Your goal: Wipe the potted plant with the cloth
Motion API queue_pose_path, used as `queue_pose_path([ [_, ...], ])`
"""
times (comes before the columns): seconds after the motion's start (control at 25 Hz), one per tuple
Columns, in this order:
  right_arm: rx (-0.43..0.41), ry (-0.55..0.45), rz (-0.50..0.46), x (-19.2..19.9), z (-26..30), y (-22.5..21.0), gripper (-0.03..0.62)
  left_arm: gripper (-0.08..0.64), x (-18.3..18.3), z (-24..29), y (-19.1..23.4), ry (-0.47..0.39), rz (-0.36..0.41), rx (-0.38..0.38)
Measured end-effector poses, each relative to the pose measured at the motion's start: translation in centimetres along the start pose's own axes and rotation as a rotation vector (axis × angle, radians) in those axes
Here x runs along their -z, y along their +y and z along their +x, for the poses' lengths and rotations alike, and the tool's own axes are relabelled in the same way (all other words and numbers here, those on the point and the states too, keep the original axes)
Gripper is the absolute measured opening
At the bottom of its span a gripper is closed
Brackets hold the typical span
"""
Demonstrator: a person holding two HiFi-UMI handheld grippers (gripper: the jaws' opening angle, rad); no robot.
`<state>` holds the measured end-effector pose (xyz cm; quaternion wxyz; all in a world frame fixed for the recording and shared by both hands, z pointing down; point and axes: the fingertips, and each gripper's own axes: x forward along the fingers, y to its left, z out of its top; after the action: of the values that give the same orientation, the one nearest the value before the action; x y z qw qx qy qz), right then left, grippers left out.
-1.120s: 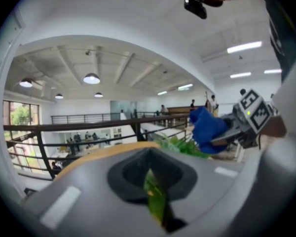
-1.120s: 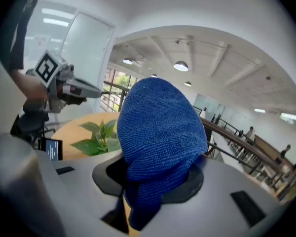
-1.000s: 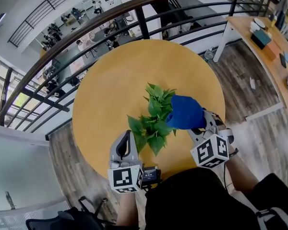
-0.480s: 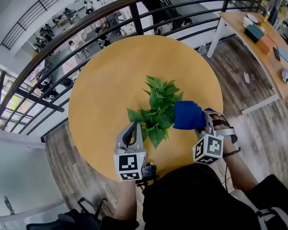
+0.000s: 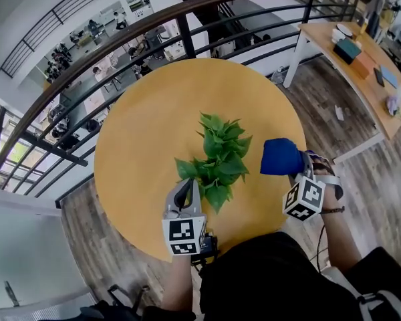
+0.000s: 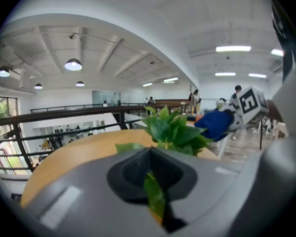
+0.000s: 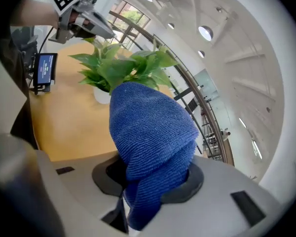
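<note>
Head view: my left hand-held gripper [image 5: 184, 191] reaches the near side of the green leafy potted plant [image 5: 218, 162] on the round yellow wooden table [image 5: 147, 126]. My right hand-held gripper [image 5: 296, 171] holds the bunched blue cloth [image 5: 279, 156] just beside the foliage.
Left gripper view: jaws pinch one green leaf [image 6: 154, 196].
Right gripper view: jaws clamp the cloth.

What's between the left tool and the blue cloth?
The potted plant, as the head view shows; the left tool is shut on a leaf, the right tool on the blue cloth.
</note>
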<state>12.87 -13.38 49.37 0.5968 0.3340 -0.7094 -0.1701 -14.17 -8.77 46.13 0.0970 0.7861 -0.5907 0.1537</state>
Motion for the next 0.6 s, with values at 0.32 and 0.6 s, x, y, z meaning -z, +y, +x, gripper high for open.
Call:
queue_pose_path([
  [0.32,0.082,-0.281,0.057,-9.6,-3.9,-4.3,0.150,0.002,0.3,0.4,-0.2,0.018,0.005,-0.007],
  [0.6,-0.042,-0.179,-0.078,-8.2,1.0,2.9,0.150,0.002,1.1,1.1,-1.2,0.054,0.015,0.012],
])
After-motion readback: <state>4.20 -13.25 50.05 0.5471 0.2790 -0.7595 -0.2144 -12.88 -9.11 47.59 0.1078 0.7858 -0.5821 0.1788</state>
